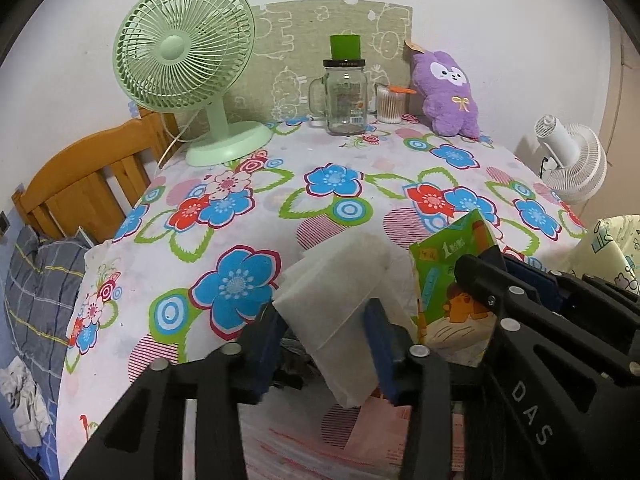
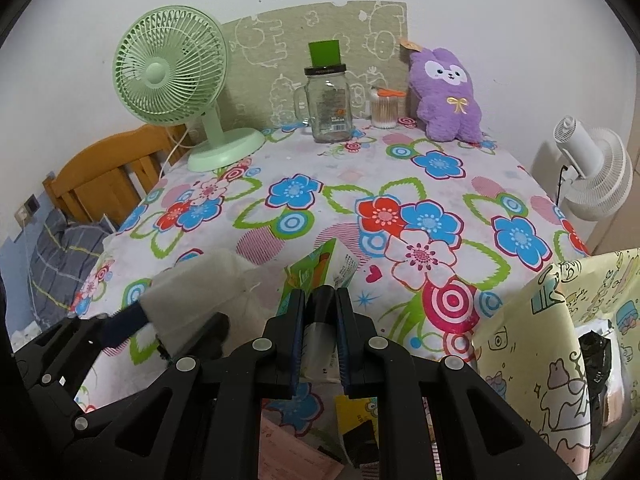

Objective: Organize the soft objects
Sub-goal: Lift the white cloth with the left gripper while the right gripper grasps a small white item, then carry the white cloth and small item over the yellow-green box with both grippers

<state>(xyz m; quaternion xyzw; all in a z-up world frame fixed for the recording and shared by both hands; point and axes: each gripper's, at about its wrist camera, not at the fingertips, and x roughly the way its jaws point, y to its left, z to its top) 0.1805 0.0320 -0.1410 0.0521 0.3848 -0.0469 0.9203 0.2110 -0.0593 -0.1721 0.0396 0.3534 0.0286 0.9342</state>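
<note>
A white pad of folded soft tissue (image 1: 332,304) hangs tilted over the near edge of the floral-clothed table (image 1: 304,200). My left gripper (image 1: 326,320) is shut on it, with a blue pad against each side. In the right wrist view the same white pad (image 2: 192,288) sits in the left gripper (image 2: 168,312) at the lower left. My right gripper (image 2: 320,296) is shut on the edge of a green tissue pack (image 2: 314,268), which stands upright just right of the white pad. The green tissue pack (image 1: 448,280) and the right gripper (image 1: 500,268) also show in the left wrist view. A purple plush toy (image 1: 448,92) leans on the far wall.
At the back of the table stand a green desk fan (image 1: 184,52), a glass mug jar (image 1: 346,96) with a green cap and a tub of cotton swabs (image 1: 390,104). A white fan (image 1: 572,160) is off the right edge, a wooden frame (image 1: 80,184) at left, and yellow printed fabric (image 2: 560,340) near right.
</note>
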